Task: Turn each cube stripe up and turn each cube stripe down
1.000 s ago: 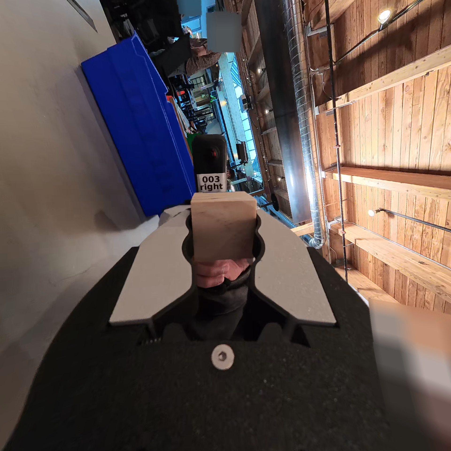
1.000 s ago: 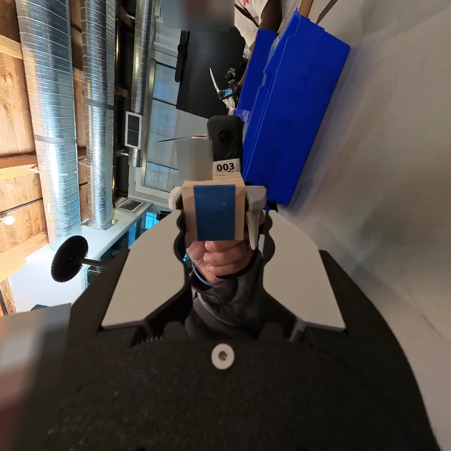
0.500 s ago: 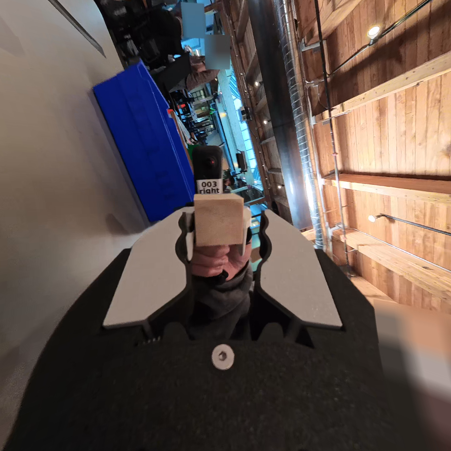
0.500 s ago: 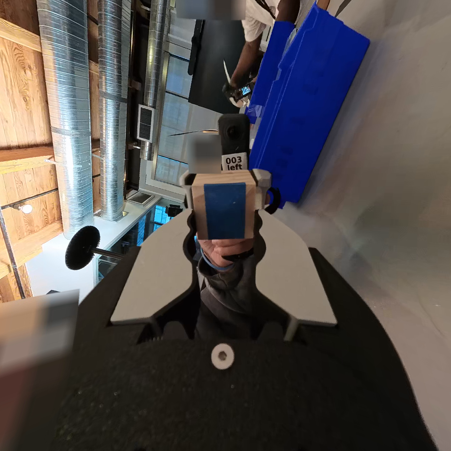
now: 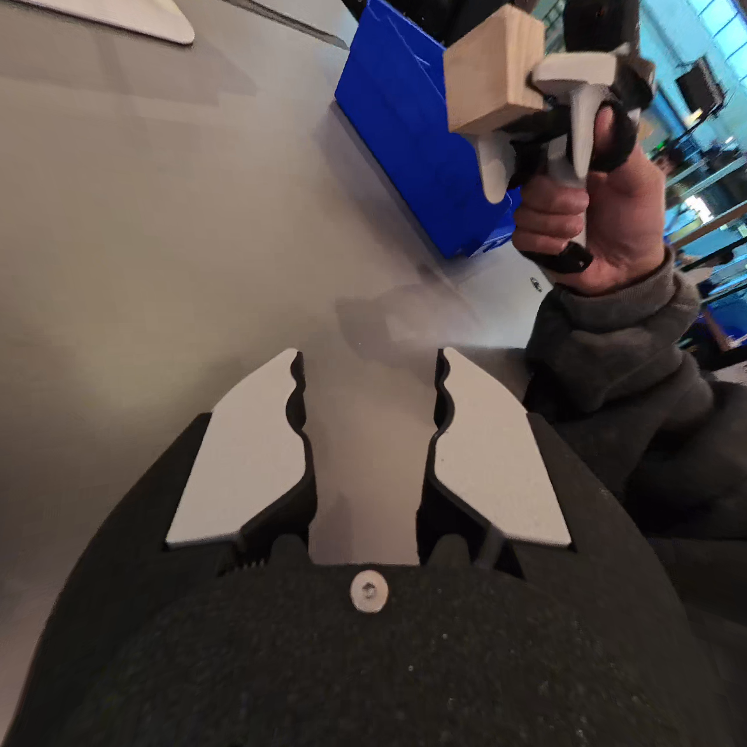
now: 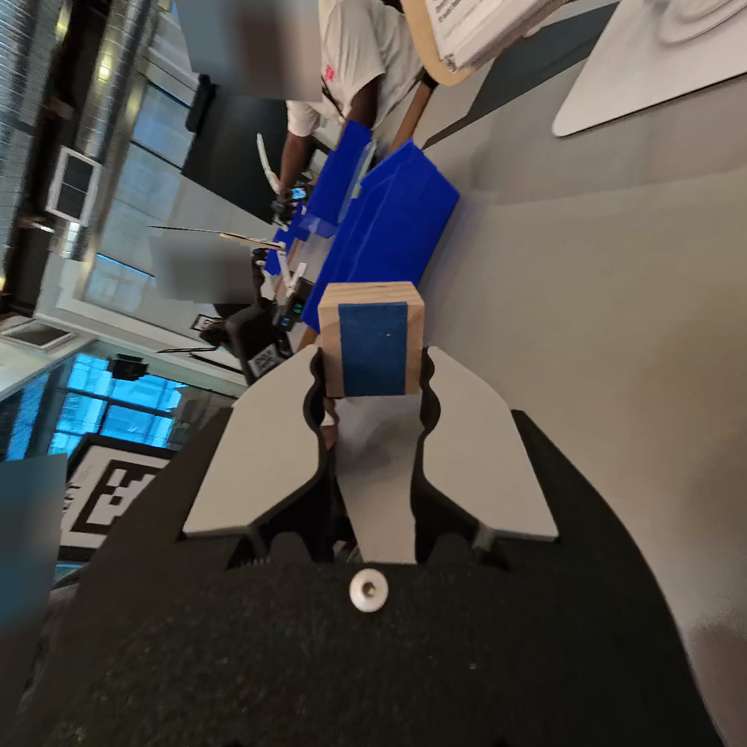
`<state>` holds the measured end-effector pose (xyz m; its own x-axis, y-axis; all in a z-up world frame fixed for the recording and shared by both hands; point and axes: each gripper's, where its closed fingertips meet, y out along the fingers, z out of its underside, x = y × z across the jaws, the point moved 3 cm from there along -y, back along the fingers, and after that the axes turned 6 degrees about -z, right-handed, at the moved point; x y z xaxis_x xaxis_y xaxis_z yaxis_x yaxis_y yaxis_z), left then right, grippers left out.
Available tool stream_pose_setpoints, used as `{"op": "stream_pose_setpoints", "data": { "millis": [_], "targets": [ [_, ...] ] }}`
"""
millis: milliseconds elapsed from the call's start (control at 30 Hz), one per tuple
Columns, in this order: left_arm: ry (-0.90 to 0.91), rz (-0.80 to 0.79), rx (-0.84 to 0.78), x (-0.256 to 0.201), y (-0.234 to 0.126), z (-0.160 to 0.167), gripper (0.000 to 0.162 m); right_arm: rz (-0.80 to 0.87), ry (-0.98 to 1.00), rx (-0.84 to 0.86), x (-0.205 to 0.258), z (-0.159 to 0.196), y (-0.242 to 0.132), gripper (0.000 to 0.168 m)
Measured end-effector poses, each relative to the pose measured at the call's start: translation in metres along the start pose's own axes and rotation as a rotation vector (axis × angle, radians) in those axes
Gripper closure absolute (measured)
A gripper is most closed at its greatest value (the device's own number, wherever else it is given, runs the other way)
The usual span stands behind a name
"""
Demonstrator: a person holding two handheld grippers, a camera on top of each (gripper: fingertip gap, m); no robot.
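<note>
1. Left wrist view: left gripper (image 5: 368,359) is empty, jaws spread wide w/ only bare grey table (image 5: 161,242) between them. Up and to the right, the right gripper (image 5: 525,117) is held in a hand (image 5: 582,226) w/ a grey sleeve and clamps the wooden cube (image 5: 491,68) in the air, well above the table. Only plain wood faces show from here; no stripe visible. Blue bin (image 5: 408,133) sits on the table behind it.

2. Right wrist view: right gripper (image 6: 372,364) is closed on the cube (image 6: 372,343), fingertips pressing its two sides. Blue stripe (image 6: 372,349) faces back toward this cam. View is rolled sideways, so can't tell if that face points up, down or sideways rel. to the table (image 6: 586,323). Blue bin (image 6: 396,218) just beyond.

3. Progress (judgement): mid-turn. Cube is aloft, not set down, so this flip isn't finished. Only one cube in view; can't tell how many others are done or left.
</note>
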<state>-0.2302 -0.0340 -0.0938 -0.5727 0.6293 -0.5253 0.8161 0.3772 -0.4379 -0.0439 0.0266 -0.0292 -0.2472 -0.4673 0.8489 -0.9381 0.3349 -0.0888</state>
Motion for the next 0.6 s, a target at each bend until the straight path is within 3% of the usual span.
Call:
{"op": "stream_pose_setpoints", "data": {
  "millis": [100,300,433,600],
  "targets": [
    [0.097,-0.029,-0.004,-0.008,0.001,0.0,0.102,0.162,-0.08,-0.016,0.001,-0.023,-0.025,0.124],
    [0.144,-0.031,0.043,-0.015,0.007,0.012,0.102,0.73,-0.183,0.01,-0.021,-0.092,-0.126,0.123],
    [0.153,-0.017,0.04,-0.019,0.006,0.011,0.102,1.027,-0.062,0.106,-0.062,-0.111,-0.191,0.123],
    [0.175,-0.027,0.029,-0.022,0.001,0.008,0.102,1.173,0.114,0.238,-0.119,-0.103,-0.231,0.123]
  ]
}}
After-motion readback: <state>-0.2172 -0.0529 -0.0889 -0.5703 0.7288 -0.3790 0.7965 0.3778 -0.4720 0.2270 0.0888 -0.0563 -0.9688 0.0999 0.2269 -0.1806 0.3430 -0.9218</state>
